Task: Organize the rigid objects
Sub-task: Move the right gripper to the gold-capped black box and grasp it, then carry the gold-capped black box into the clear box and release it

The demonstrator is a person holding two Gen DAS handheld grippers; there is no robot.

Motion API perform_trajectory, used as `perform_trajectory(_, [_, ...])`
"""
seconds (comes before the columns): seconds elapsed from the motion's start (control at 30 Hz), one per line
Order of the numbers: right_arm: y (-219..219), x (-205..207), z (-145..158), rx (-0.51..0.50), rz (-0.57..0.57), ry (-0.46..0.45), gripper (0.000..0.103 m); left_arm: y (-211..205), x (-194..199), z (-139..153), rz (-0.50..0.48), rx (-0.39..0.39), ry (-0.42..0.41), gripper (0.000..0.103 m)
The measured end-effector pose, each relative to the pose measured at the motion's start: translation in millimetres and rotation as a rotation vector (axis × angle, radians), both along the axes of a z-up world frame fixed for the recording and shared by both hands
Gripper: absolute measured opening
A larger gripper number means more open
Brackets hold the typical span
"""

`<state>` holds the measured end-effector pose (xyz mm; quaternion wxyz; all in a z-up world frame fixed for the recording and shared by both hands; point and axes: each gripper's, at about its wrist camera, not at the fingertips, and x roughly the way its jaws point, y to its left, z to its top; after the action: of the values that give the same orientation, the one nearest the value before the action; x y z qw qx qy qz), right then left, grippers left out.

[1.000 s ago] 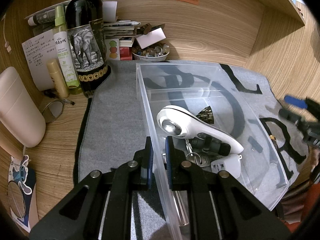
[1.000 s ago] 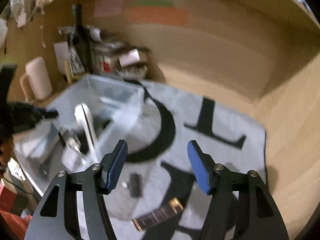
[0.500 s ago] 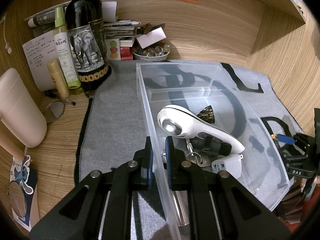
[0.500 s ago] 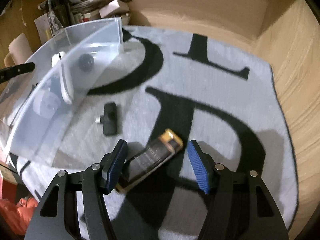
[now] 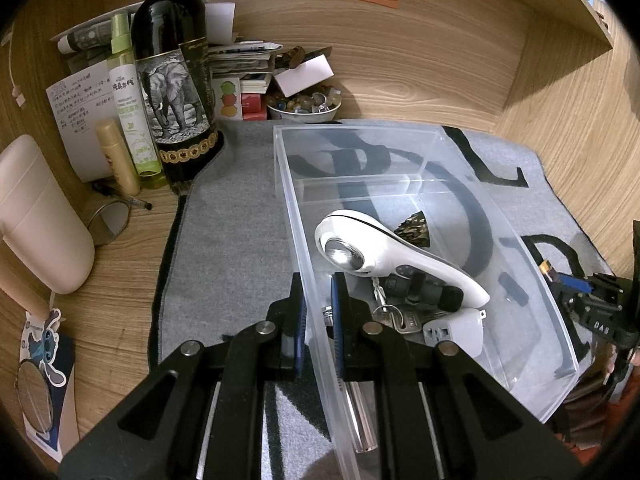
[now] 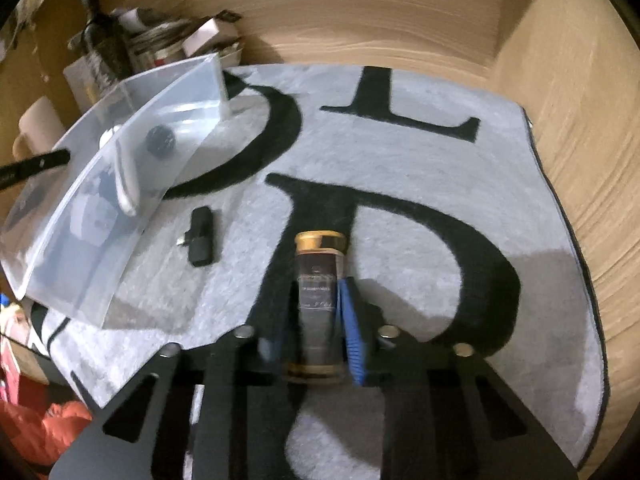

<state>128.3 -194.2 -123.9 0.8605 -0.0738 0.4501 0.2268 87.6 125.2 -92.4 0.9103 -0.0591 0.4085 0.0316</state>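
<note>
My left gripper (image 5: pixel 318 280) is shut on the near side wall of the clear plastic bin (image 5: pixel 360 132), one finger inside and one outside. In the bin lie a white handheld device (image 5: pixel 384 252), keys (image 5: pixel 394 316) and a white plug adapter (image 5: pixel 456 330). A dark tube with gold ends (image 6: pixel 318 276) lies lengthwise on the mat. My right gripper (image 6: pixel 316 292) is low over it, its jaws closing with both blue pads against the tube's sides. A small black adapter (image 6: pixel 201 236) lies on the mat between the tube and the bin (image 6: pixel 80 240).
A grey mat (image 6: pixel 400 160) with black letters covers the desk. A wine bottle (image 5: pixel 172 80), a green spray bottle (image 5: pixel 132 108), a bowl of stones (image 5: pixel 304 104) and papers stand at the back left. A cream container (image 5: pixel 36 216) and a round mirror (image 5: pixel 110 222) are at the left. Wooden walls enclose the back and right.
My right gripper came down towards the mat and over the dark tube, and its jaws narrowed from wide apart to against the tube. The left gripper and the bin kept still.
</note>
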Motion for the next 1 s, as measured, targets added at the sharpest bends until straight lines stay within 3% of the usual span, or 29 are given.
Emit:
perform_trajectory(0.3, [3, 1, 23, 0.049, 0.006, -0.064, 0.021, 0, 0, 0, 0.0, -0.002, 0.0, 0.011])
perform_trajectory(0.5, [16, 2, 56, 0.094, 0.043, -0.153, 0.021, 0, -1, 0, -0.001, -0.001, 0.0, 0.011])
perform_trajectory(0.73, [48, 0, 93, 0.143, 0.138, -0.26, 0.021, 1, -1, 0, -0.001, -0.003, 0.0, 0.011])
perform_trajectory(1.0, [100, -11, 108, 0.158, 0.3, -0.31, 0.021, 1, -1, 0, -0.001, -0.004, 0.001, 0.011])
